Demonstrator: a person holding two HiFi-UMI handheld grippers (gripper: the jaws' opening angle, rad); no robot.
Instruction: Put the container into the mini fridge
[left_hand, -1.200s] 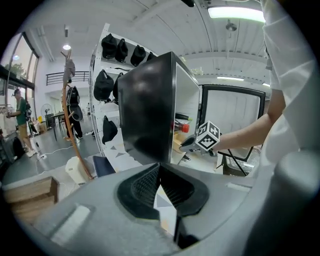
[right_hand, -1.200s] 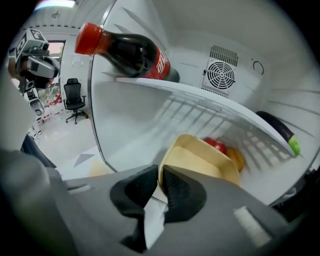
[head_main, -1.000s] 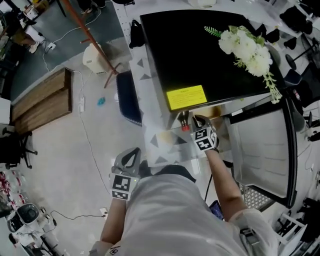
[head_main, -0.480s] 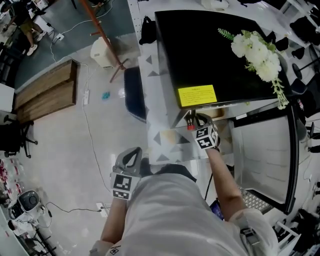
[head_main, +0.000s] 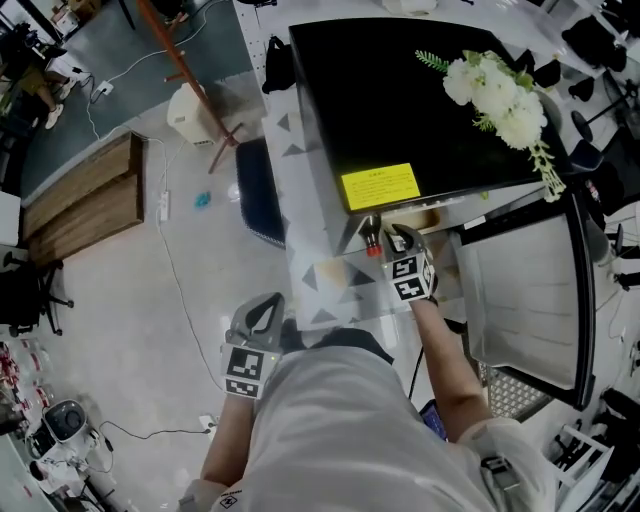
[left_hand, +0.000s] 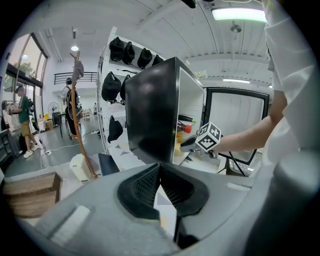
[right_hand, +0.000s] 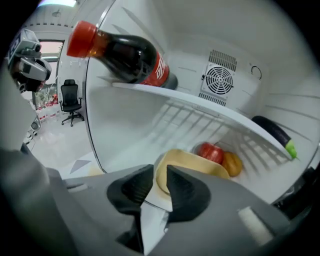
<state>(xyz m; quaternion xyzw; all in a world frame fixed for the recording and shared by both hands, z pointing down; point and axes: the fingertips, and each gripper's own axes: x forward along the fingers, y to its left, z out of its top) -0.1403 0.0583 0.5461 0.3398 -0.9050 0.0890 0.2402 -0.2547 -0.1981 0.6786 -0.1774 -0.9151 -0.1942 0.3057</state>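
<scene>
- Barely any motion over the last second: right gripper (head_main: 392, 240) still has its tips in the mouth of the mini fridge (head_main: 400, 100), just under the yellow sticker (head_main: 380, 187). The shift of the fridge in the head view looks like head sway, not arm travel.
- Left gripper (head_main: 262, 308) hasn't budged either; it is parked low by the person's waist, well apart from the fridge. Its jaws are pressed together with nothing in them.
- Right gripper view: jaws nearly closed on the near rim of the yellow container (right_hand: 195, 162), pinching it at the corner (the gap is about as thin as the rim).
- The container is already inside, on the fridge floor under the white shelf (right_hand: 200, 107). A red fruit (right_hand: 212, 151) and an orange one (right_hand: 232, 162) sit just behind it.
- A cola bottle (right_hand: 125, 52) lies on the shelf above, clear of the container.
- Read: insertion is essentially done and the arm has stalled at depth, so this looks like the set-down/release point.
- Next is likely to open the jaws and back straight out. The risk is dragging the container forward if the rim snags on a pad.
- The door (head_main: 520, 290) stands wide open to the right and is not yet closed.
</scene>
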